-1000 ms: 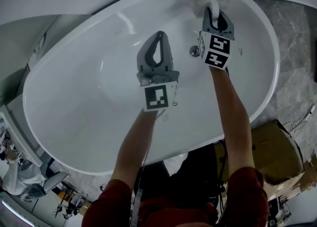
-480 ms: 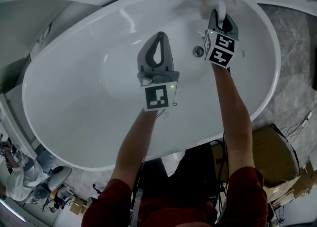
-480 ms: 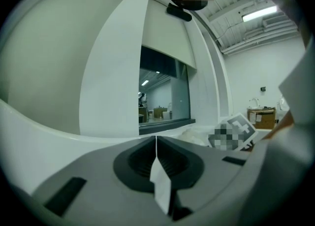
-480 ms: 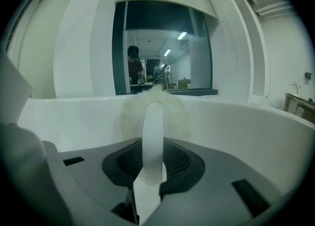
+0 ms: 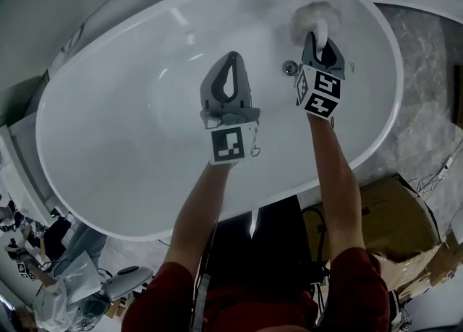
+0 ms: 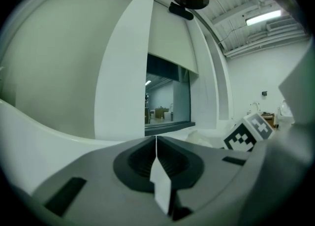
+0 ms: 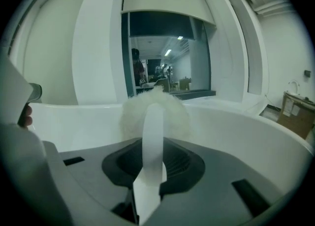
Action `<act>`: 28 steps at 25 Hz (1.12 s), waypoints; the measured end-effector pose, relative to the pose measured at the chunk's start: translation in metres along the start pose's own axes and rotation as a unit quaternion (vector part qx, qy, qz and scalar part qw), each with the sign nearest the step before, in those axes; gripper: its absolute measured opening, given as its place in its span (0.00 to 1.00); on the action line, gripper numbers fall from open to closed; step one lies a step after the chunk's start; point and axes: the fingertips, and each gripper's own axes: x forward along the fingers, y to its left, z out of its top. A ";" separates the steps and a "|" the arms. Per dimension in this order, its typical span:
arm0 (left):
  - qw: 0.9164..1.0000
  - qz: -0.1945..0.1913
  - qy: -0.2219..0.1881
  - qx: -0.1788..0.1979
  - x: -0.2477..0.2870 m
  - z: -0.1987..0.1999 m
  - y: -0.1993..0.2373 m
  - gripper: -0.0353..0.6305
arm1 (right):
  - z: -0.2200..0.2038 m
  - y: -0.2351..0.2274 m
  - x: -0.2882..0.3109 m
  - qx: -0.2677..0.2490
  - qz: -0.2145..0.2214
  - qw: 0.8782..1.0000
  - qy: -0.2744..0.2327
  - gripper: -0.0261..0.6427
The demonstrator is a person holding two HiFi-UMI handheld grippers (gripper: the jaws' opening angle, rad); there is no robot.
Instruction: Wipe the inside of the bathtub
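1. Tub [image 5: 108, 171]: its long axis runs lower left to upper right in the head view, and most of its floor lies left of both grippers.
2. Right gripper [image 5: 319, 34]: jaws clamped on the handle of the duster [image 5: 312, 14], whose fluffy head points ahead at the far wall, just past the drain [image 5: 290, 68].
3. Left gripper [image 5: 231, 59]: jaws together, empty, over mid-tub, nearer the left end.

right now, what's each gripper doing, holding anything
left gripper: shut, empty
right gripper: shut on the handle of the fluffy white duster
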 end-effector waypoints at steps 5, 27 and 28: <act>1.000 0.004 0.006 0.006 -0.031 0.008 0.019 0.08 | -0.002 0.050 -0.047 -0.016 0.038 0.999 0.008 0.18; 0.998 0.031 -0.046 0.029 -0.217 0.180 0.091 0.08 | 0.152 0.208 -0.294 -0.037 0.129 0.990 -0.039 0.18; 0.998 0.032 -0.045 0.027 -0.227 0.187 0.094 0.08 | 0.157 0.213 -0.307 -0.037 0.131 0.990 -0.042 0.18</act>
